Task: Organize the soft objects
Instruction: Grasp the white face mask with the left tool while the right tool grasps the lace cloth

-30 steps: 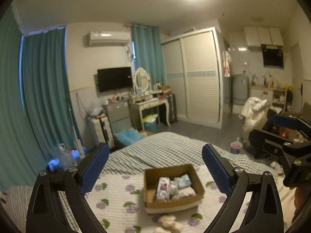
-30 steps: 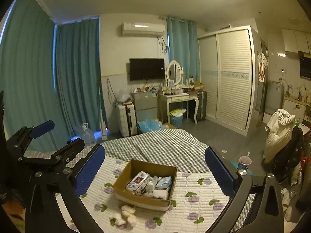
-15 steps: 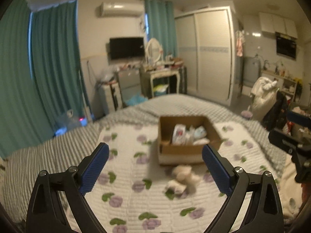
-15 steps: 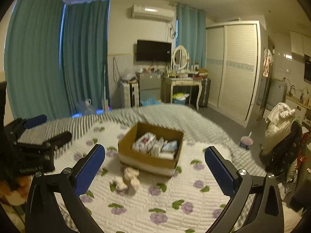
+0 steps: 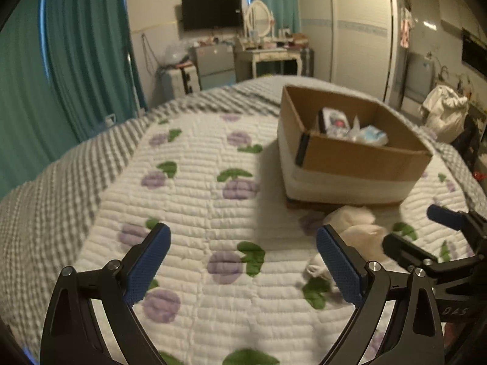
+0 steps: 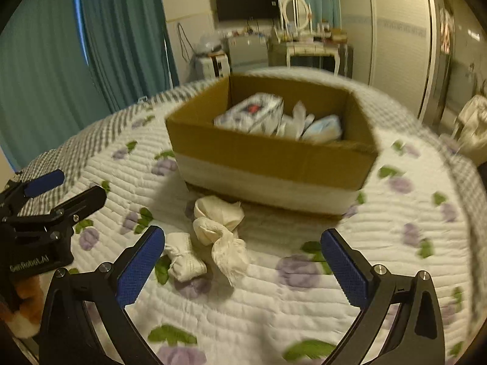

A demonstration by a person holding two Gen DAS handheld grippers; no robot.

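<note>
A brown cardboard box [image 6: 274, 155] with a white band stands on the flowered quilt [image 6: 395, 213] and holds tissue packs and soft white items [image 6: 258, 115]. In front of it lie a cream cloth bundle [image 6: 219, 222] and a small white rolled cloth [image 6: 182, 258]. My right gripper [image 6: 240, 261] is open and empty, just above and behind these cloths. My left gripper [image 5: 243, 258] is open and empty over the quilt, left of the cream cloths [image 5: 353, 225]. The box [image 5: 350, 158] is ahead to its right. Each gripper shows in the other's view: the right gripper in the left wrist view [image 5: 426, 237], the left gripper in the right wrist view [image 6: 54, 194].
The quilt [image 5: 197, 182] lies on a grey checked bedspread [image 5: 45, 200]. Teal curtains [image 5: 76, 60] hang to the left. A TV [image 5: 211, 12], dressing table [image 5: 268, 51] and wardrobe [image 5: 359, 30] stand beyond the bed. A plush toy [image 6: 24, 313] is at the right wrist view's lower left.
Both grippers have moved down and forward toward the bed. The box and the cloths now look much closer and larger. Both stay open.
</note>
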